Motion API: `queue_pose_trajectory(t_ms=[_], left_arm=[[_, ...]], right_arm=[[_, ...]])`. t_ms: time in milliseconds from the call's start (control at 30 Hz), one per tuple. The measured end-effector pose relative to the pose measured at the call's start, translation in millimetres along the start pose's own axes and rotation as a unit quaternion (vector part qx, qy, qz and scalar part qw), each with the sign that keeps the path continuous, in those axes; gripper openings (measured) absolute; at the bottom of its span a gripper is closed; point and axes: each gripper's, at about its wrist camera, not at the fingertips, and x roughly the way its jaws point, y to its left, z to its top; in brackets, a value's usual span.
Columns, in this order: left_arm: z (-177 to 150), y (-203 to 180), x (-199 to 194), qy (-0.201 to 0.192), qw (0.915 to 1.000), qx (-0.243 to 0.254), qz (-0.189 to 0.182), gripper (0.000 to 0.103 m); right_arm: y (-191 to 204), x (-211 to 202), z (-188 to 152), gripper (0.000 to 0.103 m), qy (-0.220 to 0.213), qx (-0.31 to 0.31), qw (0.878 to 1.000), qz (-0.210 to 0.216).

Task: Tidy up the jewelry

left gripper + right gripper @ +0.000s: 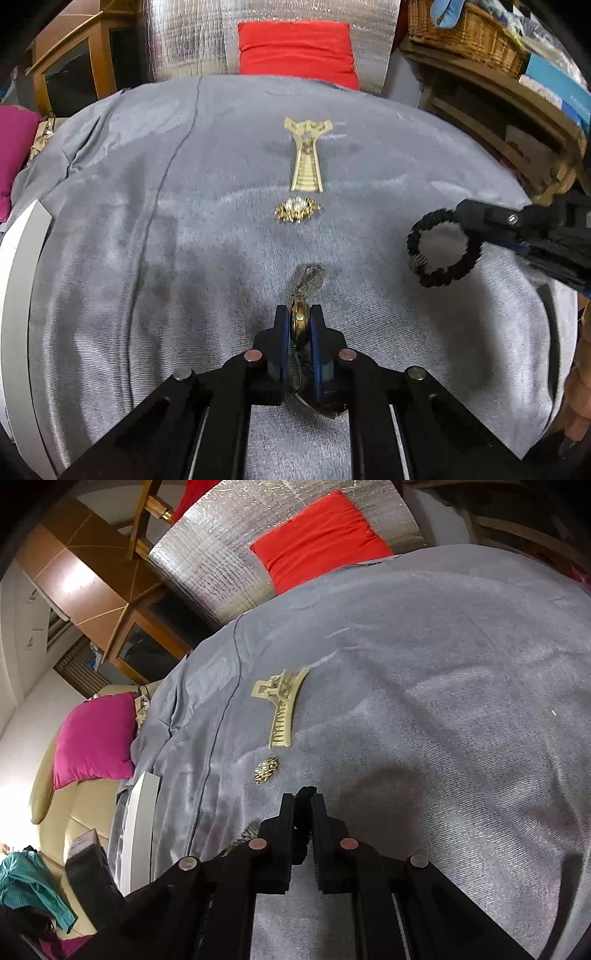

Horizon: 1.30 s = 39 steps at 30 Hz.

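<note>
Black left gripper [300, 325] low in centre frame, clamped on a gold watch [301, 317]. Right gripper [456, 218] at right edge, pinching a black scrunchie [441, 248]. Above centre on grey cloth [147, 258]: gold brooch [296, 209], cream claw clip [307, 155].

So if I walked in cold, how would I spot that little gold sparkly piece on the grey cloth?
Start at the grey cloth covering the table, with the red cushion behind it. Find the long cream hair claw lying near the middle. The gold brooch lies just off the claw's toothed end, apart from it: small, roundish, glittering with a pale centre, and the only loose gold piece there.
</note>
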Motion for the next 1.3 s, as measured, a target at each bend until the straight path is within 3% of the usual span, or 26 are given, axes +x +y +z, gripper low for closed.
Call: queue_pose_trajectory(t_ms=[333, 533, 733, 1033, 1133, 1300], left_arm=[[-5.2, 41.5, -64.7, -0.066, 0.9967, -0.047, -0.001, 0.011], [-20.3, 89.4, -125.4, -0.126, 0.9877, -0.093, 0.004, 0.011], [-42.7, 160.3, -162.8, -0.143, 0.9768, -0.146, 0.065, 0.011], [-82.7, 274.7, -169.0, -0.104, 0.9533, -0.240, 0.151, 0.011], [-89.3, 297.5, -157.9, -0.081, 0.9508, -0.255, 0.156, 0.011], [-88.7, 304.7, -134.7, -0.046, 0.9530, -0.258, 0.152, 0.011]], right_arm=[[43.5, 12.1, -12.8, 0.010, 0.005, -0.039, 0.999, 0.019], [96.0, 25.9, -26.2, 0.010, 0.012, -0.087, 0.995, 0.051], [165.8, 37.3, -41.5, 0.010, 0.015, -0.137, 0.985, 0.104], [283.1, 97.1, -79.9, 0.010, 0.057, -0.207, 0.966, 0.144], [317.1, 117.1, -94.0, 0.010, 0.069, -0.233, 0.958, 0.150], [354.8, 148.3, -109.3, 0.010, 0.082, -0.275, 0.949, 0.135]])
